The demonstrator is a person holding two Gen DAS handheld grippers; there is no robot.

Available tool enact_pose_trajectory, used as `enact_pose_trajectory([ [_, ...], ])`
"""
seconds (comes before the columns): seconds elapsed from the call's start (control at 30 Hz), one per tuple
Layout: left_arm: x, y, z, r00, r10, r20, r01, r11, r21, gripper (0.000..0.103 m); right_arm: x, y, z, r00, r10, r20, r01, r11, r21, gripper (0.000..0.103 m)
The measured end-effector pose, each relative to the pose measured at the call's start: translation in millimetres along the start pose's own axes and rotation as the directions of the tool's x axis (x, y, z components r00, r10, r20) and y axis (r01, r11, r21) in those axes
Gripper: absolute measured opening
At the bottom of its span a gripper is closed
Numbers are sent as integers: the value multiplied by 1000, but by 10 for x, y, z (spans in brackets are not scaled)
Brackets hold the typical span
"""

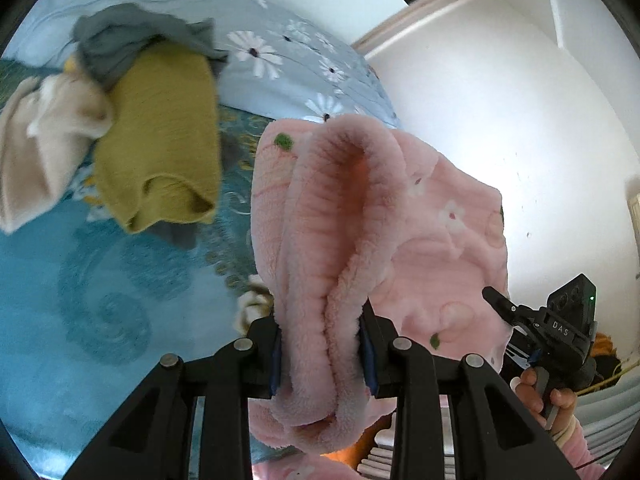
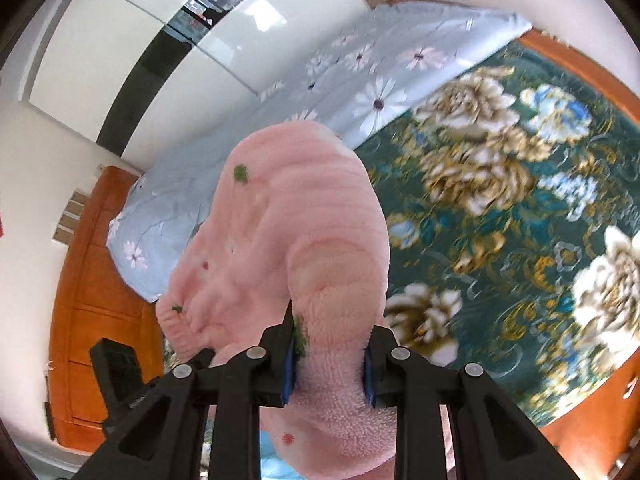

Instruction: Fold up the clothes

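A fluffy pink garment (image 1: 400, 224) with small flower and leaf prints hangs in the air above the bed. My left gripper (image 1: 324, 356) is shut on a thick bunched fold of it. My right gripper (image 2: 330, 364) is shut on another bunched part of the same pink garment (image 2: 296, 240). The right gripper (image 1: 520, 316) also shows at the right of the left wrist view, held by a hand, close to the garment's edge. The garment hides what lies straight ahead of both grippers.
A pile of clothes lies on the bed: a mustard knit (image 1: 168, 140), a grey piece (image 1: 132, 40) and a cream piece (image 1: 44, 152). The bed has a teal floral cover (image 2: 500, 200) and a light blue daisy quilt (image 2: 360, 80). A wooden bed frame (image 2: 100, 280) and white walls surround it.
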State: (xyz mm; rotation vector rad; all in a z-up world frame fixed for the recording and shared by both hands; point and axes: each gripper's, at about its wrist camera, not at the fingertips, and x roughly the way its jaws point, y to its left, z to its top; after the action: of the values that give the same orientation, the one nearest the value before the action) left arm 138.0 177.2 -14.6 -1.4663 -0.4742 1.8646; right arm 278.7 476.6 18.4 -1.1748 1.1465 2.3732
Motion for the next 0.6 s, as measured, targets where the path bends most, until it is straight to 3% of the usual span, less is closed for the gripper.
enact_pose_trajectory([
  [0.17, 523, -460, 129, 998, 52, -21, -51, 998, 20, 33, 45, -547, 345, 1000, 20, 7, -20, 1000, 20, 28],
  [0.33, 1283, -881, 233, 993, 113, -45, -115, 992, -47, 33, 229, -1310, 911, 998, 51, -27, -50, 998, 43, 28],
  [0.6, 2556, -1586, 472, 965, 212, -154, -223, 973, -53, 33, 452, -2554, 1763, 995, 42, -89, -30, 990, 135, 28],
])
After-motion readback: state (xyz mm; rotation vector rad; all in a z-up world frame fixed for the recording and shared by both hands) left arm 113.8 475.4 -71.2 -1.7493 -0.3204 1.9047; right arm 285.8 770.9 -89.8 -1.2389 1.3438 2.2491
